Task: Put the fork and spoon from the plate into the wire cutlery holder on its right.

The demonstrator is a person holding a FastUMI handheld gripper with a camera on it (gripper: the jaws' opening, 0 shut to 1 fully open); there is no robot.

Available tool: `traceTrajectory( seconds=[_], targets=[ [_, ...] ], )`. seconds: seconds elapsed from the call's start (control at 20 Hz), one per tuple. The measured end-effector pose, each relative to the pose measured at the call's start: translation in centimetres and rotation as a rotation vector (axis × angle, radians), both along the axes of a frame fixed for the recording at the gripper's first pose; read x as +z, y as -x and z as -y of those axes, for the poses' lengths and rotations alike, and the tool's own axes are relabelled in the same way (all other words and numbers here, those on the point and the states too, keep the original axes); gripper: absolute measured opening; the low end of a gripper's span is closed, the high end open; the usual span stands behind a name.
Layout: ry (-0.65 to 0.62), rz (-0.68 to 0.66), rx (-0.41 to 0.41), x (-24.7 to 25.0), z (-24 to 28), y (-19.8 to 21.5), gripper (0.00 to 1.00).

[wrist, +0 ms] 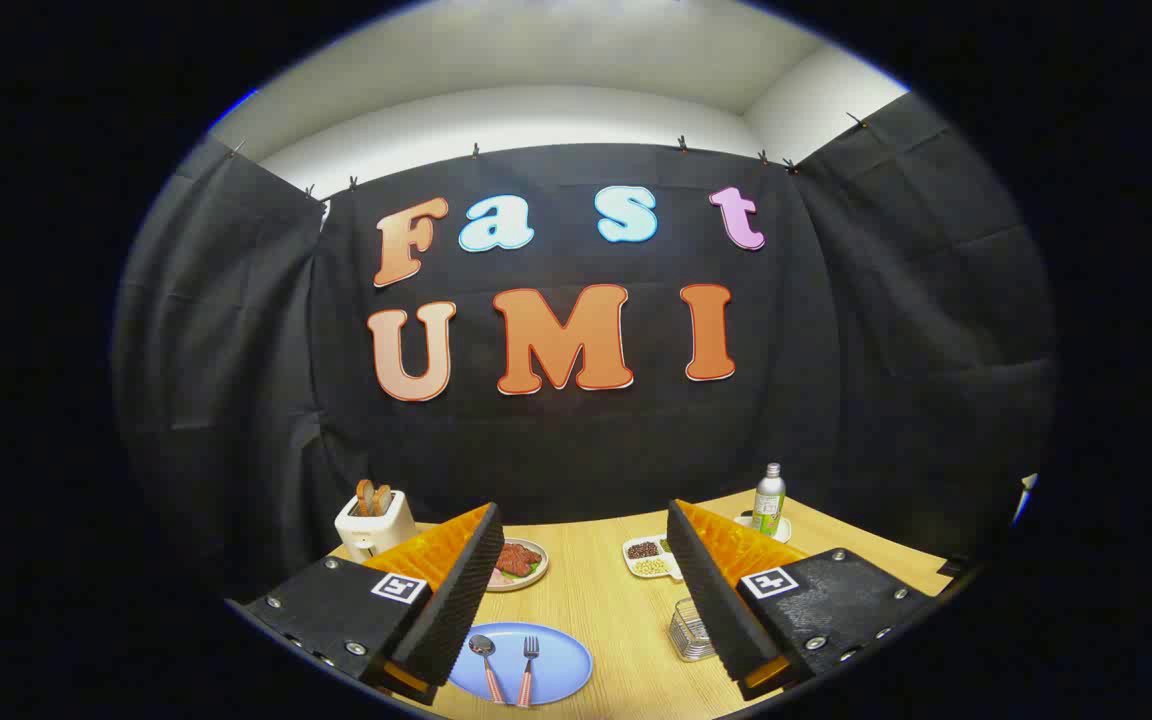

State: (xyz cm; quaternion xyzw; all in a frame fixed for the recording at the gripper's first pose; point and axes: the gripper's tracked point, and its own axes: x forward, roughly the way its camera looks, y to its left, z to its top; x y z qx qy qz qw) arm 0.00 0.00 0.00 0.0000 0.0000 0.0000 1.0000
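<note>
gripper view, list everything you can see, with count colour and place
plate: 1, blue, on the table between the claw's fingers
spoon: 1, silver bowl with pink handle, on the plate, beside the fork
fork: 1, silver tines with pink handle, on the plate, right of the spoon
wire cutlery holder: 1, silver, right of the plate, partly behind a finger
food plate: 1, pale with red and green food, beyond the blue plate
divided dish: 1, white, holding dark and pale bits, beyond the holder
bottle: 1, clear with green label, far right of table
toaster: 1, white, with toast, far left
table: 1, light wood
claw: 1, open, holding nothing, above the plate
</note>
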Motion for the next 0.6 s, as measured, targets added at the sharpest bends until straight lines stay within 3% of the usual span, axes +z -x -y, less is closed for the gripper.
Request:
traceTrajectory(
  seconds=[0.2,0.6],
  targets=[
    [0.064,-0.026,0.017,-0.2,-0.6,0.4,0.98],
    [0.052,-0.068,0.048,-1.9,-2.0,0.9,0.98]
  ],
)
